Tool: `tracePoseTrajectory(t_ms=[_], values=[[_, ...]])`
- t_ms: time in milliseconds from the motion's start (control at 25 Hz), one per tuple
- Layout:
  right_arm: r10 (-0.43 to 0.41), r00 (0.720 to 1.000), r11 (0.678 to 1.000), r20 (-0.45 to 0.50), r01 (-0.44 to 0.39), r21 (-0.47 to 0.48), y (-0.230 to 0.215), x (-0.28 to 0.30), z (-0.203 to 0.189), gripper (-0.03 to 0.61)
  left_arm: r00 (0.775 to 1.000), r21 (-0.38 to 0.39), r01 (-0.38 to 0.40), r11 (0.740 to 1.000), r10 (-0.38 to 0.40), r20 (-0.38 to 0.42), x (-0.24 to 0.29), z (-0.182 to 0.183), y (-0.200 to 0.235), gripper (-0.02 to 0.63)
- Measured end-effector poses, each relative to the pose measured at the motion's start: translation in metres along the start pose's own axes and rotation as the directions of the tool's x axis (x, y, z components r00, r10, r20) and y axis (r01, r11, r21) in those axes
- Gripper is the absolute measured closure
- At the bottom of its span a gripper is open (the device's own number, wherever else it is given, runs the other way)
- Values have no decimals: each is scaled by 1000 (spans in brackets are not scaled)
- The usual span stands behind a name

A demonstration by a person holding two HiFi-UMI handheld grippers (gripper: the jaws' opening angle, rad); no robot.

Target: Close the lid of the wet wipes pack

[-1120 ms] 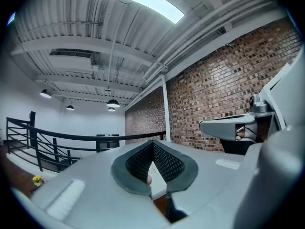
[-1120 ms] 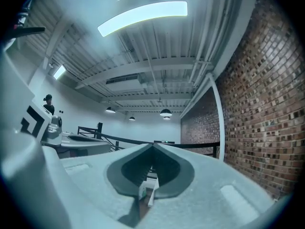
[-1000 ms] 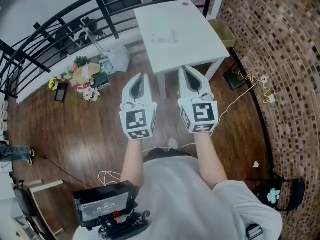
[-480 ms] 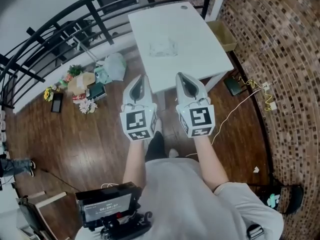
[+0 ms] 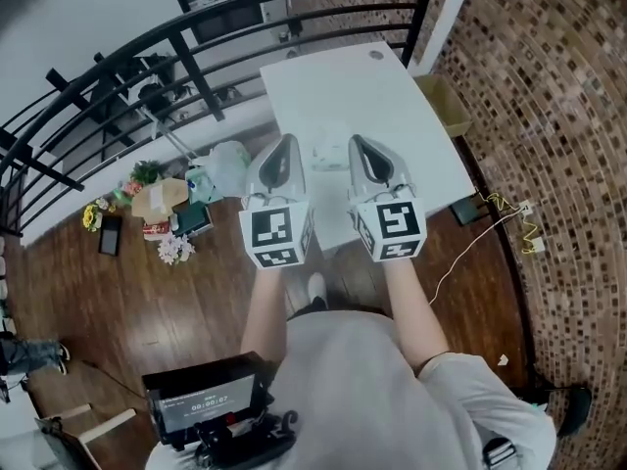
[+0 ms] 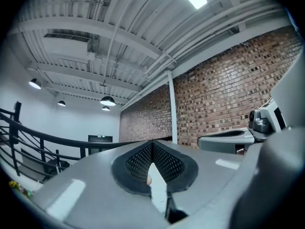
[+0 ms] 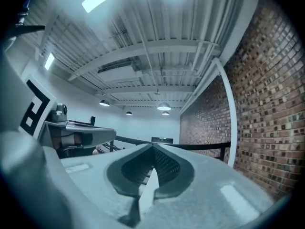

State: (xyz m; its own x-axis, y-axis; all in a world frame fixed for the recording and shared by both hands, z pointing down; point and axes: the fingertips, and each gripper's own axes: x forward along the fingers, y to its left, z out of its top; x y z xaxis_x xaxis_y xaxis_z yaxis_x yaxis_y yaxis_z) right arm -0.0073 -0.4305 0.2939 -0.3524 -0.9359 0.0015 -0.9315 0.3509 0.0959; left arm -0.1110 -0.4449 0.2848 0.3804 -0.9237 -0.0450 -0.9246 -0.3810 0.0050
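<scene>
A dark wooden floor (image 5: 147,292) spreads below both grippers, with a curved brick wall (image 5: 558,116) off to the right of the right gripper (image 5: 362,150) and a black metal railing (image 5: 186,47) beyond the left gripper (image 5: 285,148). A white rectangular counter (image 5: 382,96) stands ahead of the person in the light grey shirt (image 5: 362,390), its near edge under the gripper tips. The two grippers are held side by side, pointing level; each has its jaws pressed together with nothing between them. The small pale wet wipes pack (image 5: 330,155) lies on the counter between the two gripper tips, apart from both.
</scene>
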Motion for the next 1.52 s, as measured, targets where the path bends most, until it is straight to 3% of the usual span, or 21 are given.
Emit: tracePoseTrajectory(t_ms=[160, 360, 680, 880, 1000, 1520], values=[[-8, 999, 1000, -36, 7, -13, 0, 39, -16, 588, 1000, -84, -10, 996, 10, 4, 31, -9, 39, 598], [-23, 993, 999, -118, 26, 22, -23, 72, -51, 588, 997, -83, 43, 996, -49, -67, 76, -46, 43, 598], [92, 973, 992, -213, -71, 108, -54, 126, -108, 588, 982, -103, 83, 991, -99, -164, 142, -96, 30, 598], [204, 933, 964, -296, -139, 228, -63, 158, -146, 588, 957, -104, 103, 989, -127, -260, 180, -131, 23, 597], [240, 909, 956, -341, -160, 247, -72, 173, -169, 588, 945, -136, 96, 986, -134, -299, 203, -155, 23, 598], [258, 843, 942, -472, -111, 316, -126, 193, -250, 588, 892, -157, 85, 984, -146, -428, 256, -222, 16, 597]])
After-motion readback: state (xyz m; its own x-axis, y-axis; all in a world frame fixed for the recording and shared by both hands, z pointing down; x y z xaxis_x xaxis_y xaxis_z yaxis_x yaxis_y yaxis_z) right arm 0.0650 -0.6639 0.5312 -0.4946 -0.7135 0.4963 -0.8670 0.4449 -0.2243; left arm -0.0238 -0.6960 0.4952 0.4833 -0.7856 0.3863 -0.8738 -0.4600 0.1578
